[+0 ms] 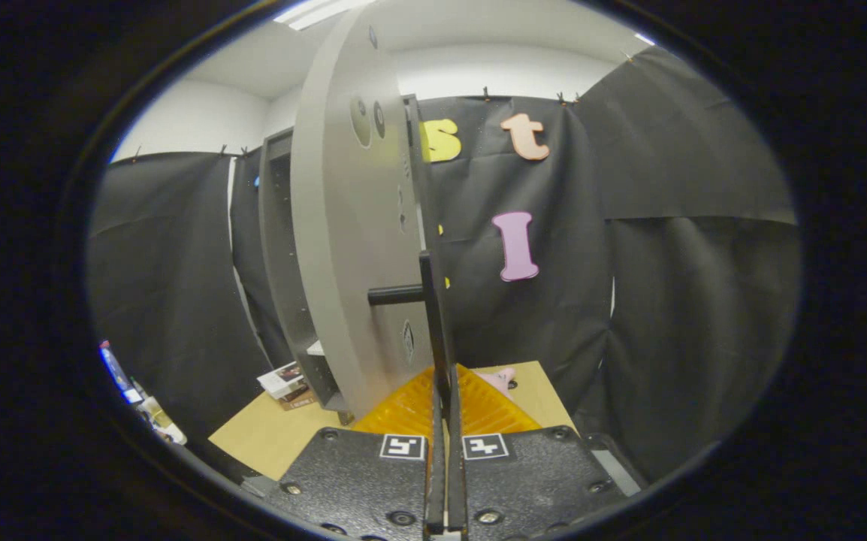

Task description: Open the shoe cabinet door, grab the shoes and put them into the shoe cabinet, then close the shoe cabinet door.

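In the gripper view, my gripper sat at the bottom centre of the frame with its fingers drawn close together, apparently pinching the dark vertical bar of the door handle between them. The grey cabinet door stood swung out, edge-on, filling the centre-left, with the open shoe cabinet behind it at left. Something pink, perhaps a shoe, lay on the wooden board just beyond the fingers. I judged the thin bar could slip out if I pulled off-axis, letting the door swing back.
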Available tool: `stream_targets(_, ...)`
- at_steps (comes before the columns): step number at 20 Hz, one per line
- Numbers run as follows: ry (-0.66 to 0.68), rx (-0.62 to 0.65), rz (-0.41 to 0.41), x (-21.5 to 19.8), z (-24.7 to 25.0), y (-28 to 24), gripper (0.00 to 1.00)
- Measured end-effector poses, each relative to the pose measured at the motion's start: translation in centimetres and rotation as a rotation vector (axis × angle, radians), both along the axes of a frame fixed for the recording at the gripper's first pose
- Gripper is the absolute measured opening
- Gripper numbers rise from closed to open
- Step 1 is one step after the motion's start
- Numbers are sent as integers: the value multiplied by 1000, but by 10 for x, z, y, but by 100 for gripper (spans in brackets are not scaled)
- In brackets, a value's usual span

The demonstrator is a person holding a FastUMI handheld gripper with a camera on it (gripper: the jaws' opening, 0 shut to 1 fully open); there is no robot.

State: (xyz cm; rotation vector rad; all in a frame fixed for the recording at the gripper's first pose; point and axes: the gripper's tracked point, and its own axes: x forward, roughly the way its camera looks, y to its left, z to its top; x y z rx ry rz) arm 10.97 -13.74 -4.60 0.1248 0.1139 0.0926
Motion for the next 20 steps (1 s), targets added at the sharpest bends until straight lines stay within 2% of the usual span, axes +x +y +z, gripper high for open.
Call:
stream_targets(3, 0, -8, -11, -1, -3, 3, 5)
stream_targets(8, 8, -81, -91, -6, -6, 3, 7)
stream_targets(11, 6, -94, -98, -35, -4, 6, 11)
stream_targets(13, -7, -88, -98, -53, 3, 11, 22)
stream_targets(19, -100, -147, -116, -104, 27, 55, 71)
stream_targets(20, -118, -158, -114, -108, 27, 68, 82)
